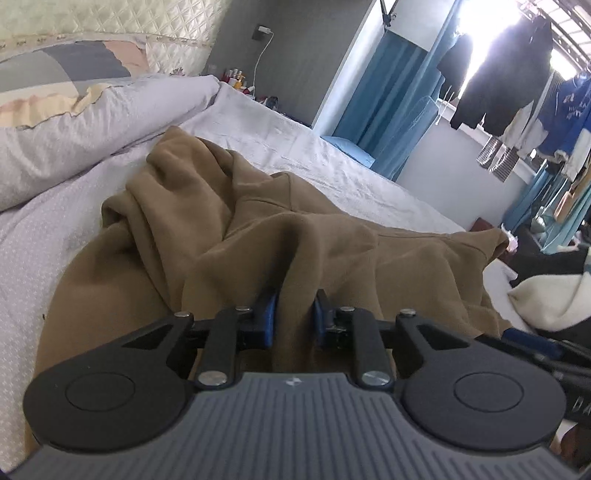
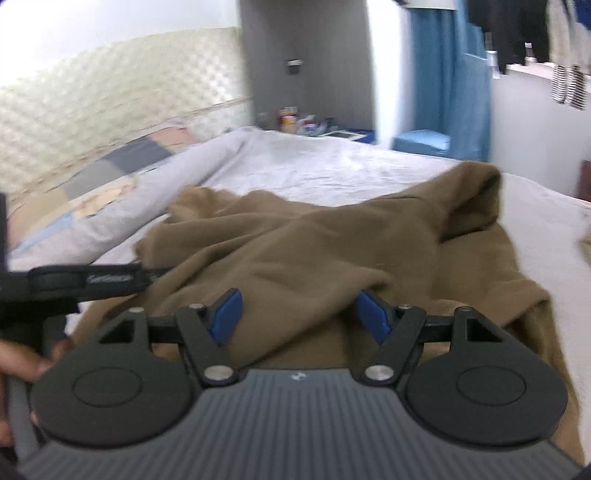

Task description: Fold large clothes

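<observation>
At the far left of the left wrist view, one patchwork quilt (image 1: 62, 74) is lying bunched against the quilted headboard (image 1: 110, 18), its near end running out of the frame. Beside it the pale bed sheet (image 1: 332, 162) is stretching away, finely textured and creased. One brown sweatshirt (image 1: 229, 221), thick and matte like fleece, is lying crumpled in soft ridges in the middle of the bed; its lower part is hiding under the tool's grey ribbed body. The left gripper (image 1: 293, 314) is pinching a raised fold of that cloth, its jaws standing narrow with the two blue pads pressing on the fabric from both sides. Further right, a cream garment (image 1: 546, 295) is being cut off by the frame edge, and dark clothes (image 1: 498, 81) are hanging against a glaring window, too washed out to count.

The right wrist view is blurring all over. At its left edge a hand (image 2: 22, 362) is gripping the other tool, only partly visible. The right gripper (image 2: 299, 314) is standing with its jaws wide, a hump of the sweatshirt lying between the two blue pads without them pressing it. At the right a rounded, hood-like bulge of the cloth is rising above the sheet.
</observation>
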`<state>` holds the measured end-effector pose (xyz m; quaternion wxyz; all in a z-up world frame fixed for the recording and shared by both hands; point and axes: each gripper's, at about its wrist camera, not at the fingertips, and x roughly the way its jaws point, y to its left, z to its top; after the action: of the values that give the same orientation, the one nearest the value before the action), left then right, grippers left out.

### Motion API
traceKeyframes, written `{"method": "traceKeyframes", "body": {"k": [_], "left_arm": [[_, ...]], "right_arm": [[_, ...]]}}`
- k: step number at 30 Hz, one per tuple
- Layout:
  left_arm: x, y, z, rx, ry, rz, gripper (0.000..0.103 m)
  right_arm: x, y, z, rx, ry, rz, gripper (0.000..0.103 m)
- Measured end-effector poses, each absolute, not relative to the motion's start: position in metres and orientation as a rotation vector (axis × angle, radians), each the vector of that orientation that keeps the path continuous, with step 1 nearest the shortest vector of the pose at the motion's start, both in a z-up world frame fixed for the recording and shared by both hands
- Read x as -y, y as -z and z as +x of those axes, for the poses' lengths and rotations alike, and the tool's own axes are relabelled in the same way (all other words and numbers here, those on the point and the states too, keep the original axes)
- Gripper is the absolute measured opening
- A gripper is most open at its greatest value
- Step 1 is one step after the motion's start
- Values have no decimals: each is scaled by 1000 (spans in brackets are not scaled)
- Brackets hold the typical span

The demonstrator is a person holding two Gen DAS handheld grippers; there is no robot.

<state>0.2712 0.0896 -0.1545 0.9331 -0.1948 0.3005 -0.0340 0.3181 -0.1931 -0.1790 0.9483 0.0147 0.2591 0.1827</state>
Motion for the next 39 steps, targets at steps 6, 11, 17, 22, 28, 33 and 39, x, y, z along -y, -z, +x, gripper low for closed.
{"method": "traceKeyframes", "body": {"k": [6, 11, 17, 22, 28, 33, 39], "left_arm": [[-83, 160, 271, -630, 52, -350, 24], [-82, 163, 273, -644, 46, -341, 24], [-76, 172, 286, -680, 41, -303, 24], [-74, 179, 299, -705, 36, -294, 24], [-77, 181, 300, -694, 39, -317, 24], [-77, 177, 292, -688, 43, -330, 24], [-83, 174, 270, -663, 37, -395, 31]], "right_arm": [[205, 194, 340, -614, -355, 148, 47], [212, 209, 354, -701, -384, 230, 43], [201, 221, 368, -741, -364, 212, 43], [194, 235, 388, -747, -353, 216, 41], [195, 237, 387, -739, -355, 198, 40], [202, 230, 374, -754, -343, 198, 40], [216, 223, 357, -762, -350, 232, 41]]}}
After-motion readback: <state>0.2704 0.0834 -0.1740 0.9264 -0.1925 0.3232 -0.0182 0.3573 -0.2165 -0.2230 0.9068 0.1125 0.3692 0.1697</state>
